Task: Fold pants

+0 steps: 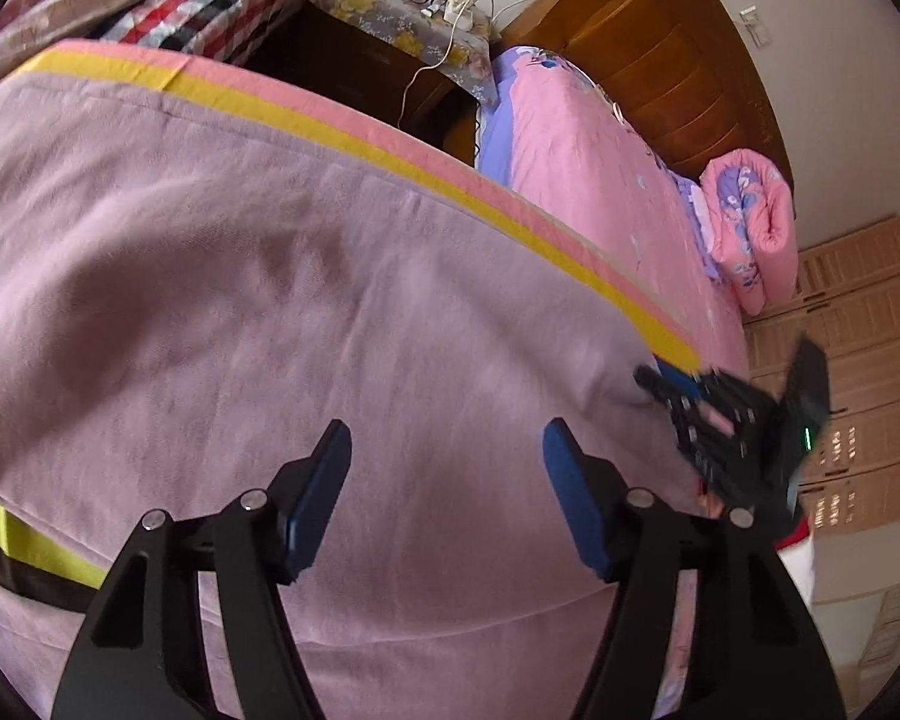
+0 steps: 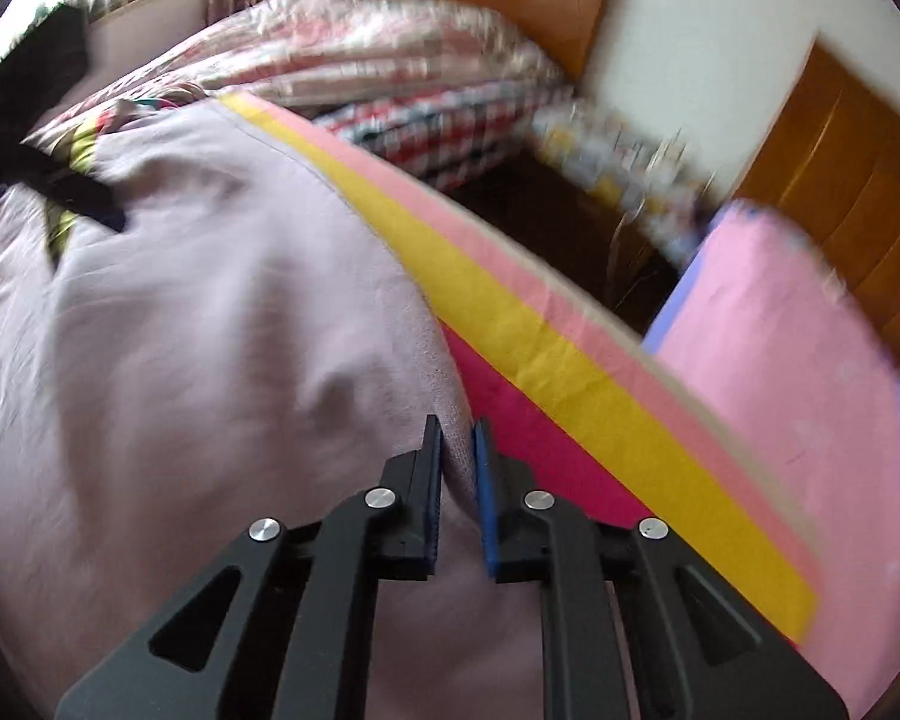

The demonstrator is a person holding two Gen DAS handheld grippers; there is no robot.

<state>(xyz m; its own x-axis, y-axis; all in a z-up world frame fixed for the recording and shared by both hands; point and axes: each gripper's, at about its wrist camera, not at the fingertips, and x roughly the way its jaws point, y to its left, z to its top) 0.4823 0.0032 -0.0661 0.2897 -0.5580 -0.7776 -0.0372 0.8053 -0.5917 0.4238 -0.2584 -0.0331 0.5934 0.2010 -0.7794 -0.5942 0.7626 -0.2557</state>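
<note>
**Open cloth ahead, clutter crowding the far edge**

The mauve pants (image 1: 306, 312) are lying spread and low, leaving open air above them for a gripper to pass. The left gripper (image 1: 447, 480) is hanging over this stretch with nothing between its parted fingers. The right gripper (image 2: 457, 468) is sitting at the pants' edge by the yellow stripe (image 2: 534, 360), its pads pinching a fold, so it is blocking that corner. Beyond the stripe, a dark gap is opening down to the nightstand (image 1: 342, 66). The plaid bedding (image 1: 210, 0) is piling up at the far left, and the pink bed (image 1: 576, 138) with its rolled quilt (image 1: 750, 222) is closing off the right.
</note>
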